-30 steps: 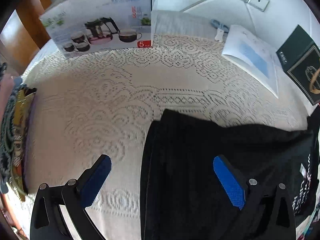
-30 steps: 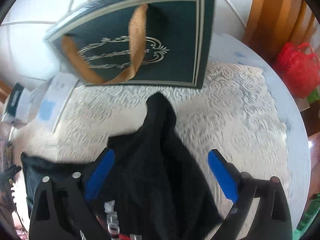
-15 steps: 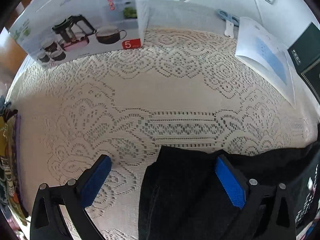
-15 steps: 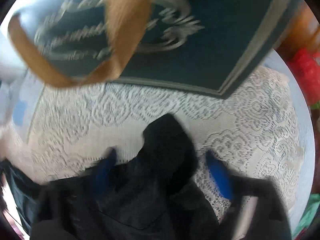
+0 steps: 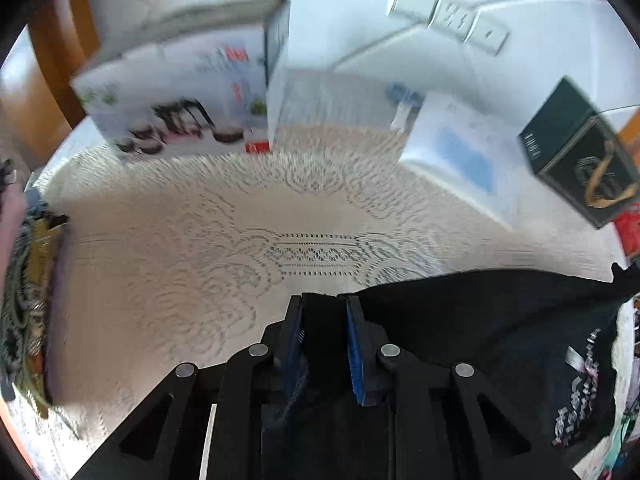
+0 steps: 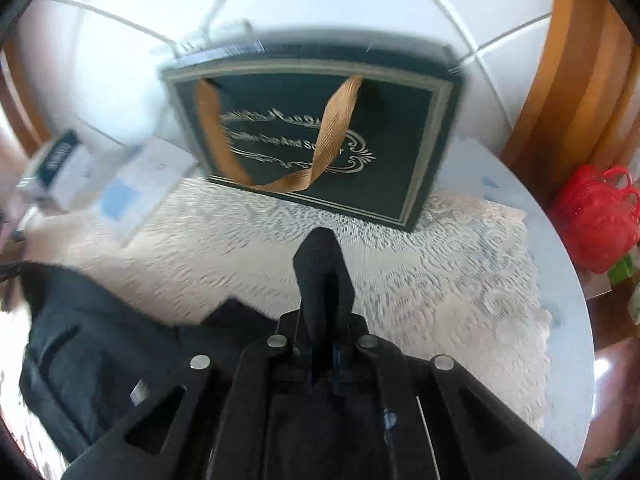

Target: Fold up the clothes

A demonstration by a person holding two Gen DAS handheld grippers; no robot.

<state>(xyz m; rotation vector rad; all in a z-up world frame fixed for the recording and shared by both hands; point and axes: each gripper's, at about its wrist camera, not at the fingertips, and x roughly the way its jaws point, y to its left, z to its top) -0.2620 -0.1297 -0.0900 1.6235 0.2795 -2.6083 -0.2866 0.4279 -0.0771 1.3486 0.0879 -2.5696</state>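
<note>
A black garment with white print (image 5: 500,320) lies on a cream lace tablecloth (image 5: 240,232). My left gripper (image 5: 324,312) is shut on the garment's near-left edge, cloth pinched between its blue pads. My right gripper (image 6: 322,328) is shut on another part of the same black garment (image 6: 100,340); a tongue of cloth (image 6: 322,268) sticks up past the fingertips. The rest of the garment spreads to the left in the right wrist view.
A tea-set box (image 5: 180,88) stands at the back left, a white packet (image 5: 456,152) and a dark green gift bag (image 6: 320,136) at the back. A red bag (image 6: 596,216) sits off the table's right edge. Patterned cloth (image 5: 24,300) lies at the left.
Both grippers were open over the garment and have closed on it. Both views are motion-blurred, and the left gripper has drawn back toward the garment's edge.
</note>
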